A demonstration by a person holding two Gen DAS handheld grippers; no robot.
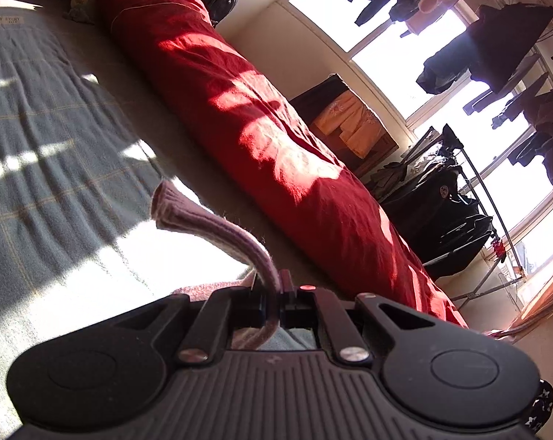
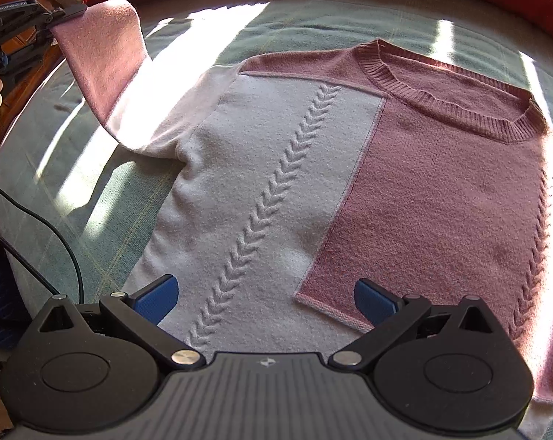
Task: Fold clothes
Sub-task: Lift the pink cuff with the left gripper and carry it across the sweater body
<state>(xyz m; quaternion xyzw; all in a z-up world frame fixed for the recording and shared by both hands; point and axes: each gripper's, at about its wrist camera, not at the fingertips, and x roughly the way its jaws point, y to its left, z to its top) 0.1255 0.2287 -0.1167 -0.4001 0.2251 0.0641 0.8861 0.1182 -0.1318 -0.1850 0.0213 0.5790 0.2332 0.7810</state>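
A pink and pale grey knit sweater (image 2: pixel 350 168) lies flat on the bed, neckline toward the far side. Its left sleeve (image 2: pixel 100 58) is lifted off the bed. My left gripper (image 1: pixel 274 293) is shut on the sleeve cuff (image 1: pixel 210 220), which curls up in front of it; this gripper also shows in the right wrist view (image 2: pixel 62 13) at the top left, pinching the sleeve end. My right gripper (image 2: pixel 265 299) is open with blue pads (image 2: pixel 157 299), hovering over the sweater's lower hem, empty.
The bed has a grey-green checked cover (image 2: pixel 85 198). A long red duvet roll (image 1: pixel 276 128) lies along the bed's far side. A black cable (image 2: pixel 56 234) hangs at the left bed edge. A drying rack with dark clothes (image 1: pixel 496 55) stands by the window.
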